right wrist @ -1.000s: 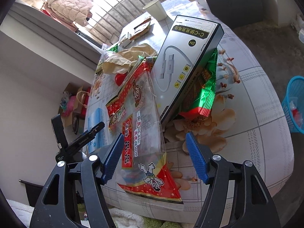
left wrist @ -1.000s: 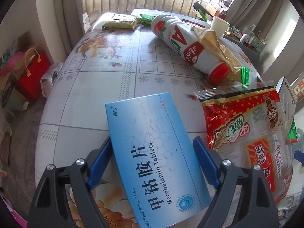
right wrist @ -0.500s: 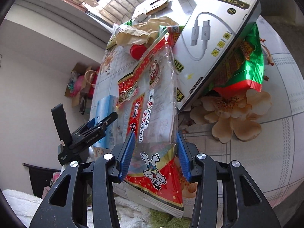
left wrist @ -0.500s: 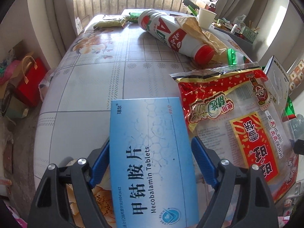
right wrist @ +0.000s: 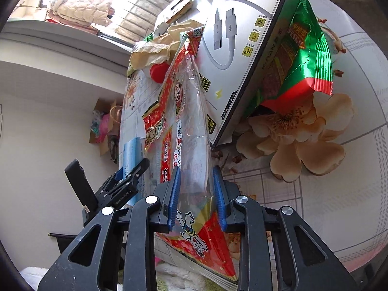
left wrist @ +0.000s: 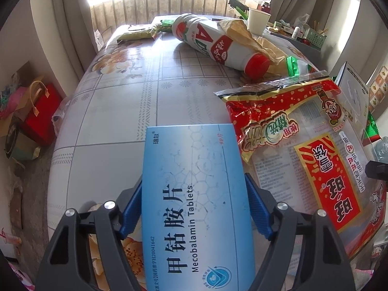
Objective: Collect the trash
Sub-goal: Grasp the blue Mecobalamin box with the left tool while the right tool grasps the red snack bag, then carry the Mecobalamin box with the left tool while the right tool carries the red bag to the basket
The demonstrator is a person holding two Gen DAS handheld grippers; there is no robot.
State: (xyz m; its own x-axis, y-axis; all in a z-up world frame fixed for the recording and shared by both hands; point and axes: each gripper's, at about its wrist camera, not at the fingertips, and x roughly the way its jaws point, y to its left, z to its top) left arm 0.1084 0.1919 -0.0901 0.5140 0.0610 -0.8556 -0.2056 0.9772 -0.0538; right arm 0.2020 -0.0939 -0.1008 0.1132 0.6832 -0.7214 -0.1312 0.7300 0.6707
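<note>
A blue tablet box point(left wrist: 191, 160) lies near the front edge of the flower-patterned table point(left wrist: 116, 111). My left gripper point(left wrist: 193, 179) straddles it, jaws closing, with the blue pads against its long sides. Just right of the box lies a red-and-clear snack bag point(left wrist: 298, 140). In the right wrist view my right gripper point(right wrist: 196, 169) has that snack bag point(right wrist: 191, 126) bunched into a ridge between its closing pads. The left gripper point(right wrist: 131, 174) and the blue box point(right wrist: 131, 150) show to the left there.
A white bottle with a red cap point(left wrist: 218, 46), crumpled brown paper point(left wrist: 252, 41) and a paper cup point(left wrist: 258, 23) lie further back. A white cable box point(right wrist: 242, 48) leans on a green-red wrapper point(right wrist: 300, 55). A red carrier bag point(left wrist: 41, 111) sits on the floor at left.
Both grippers' jaws have narrowed. The right one dropped onto the snack bag and squeezed it from flat into a fold. The left one closed in on the blue box.
</note>
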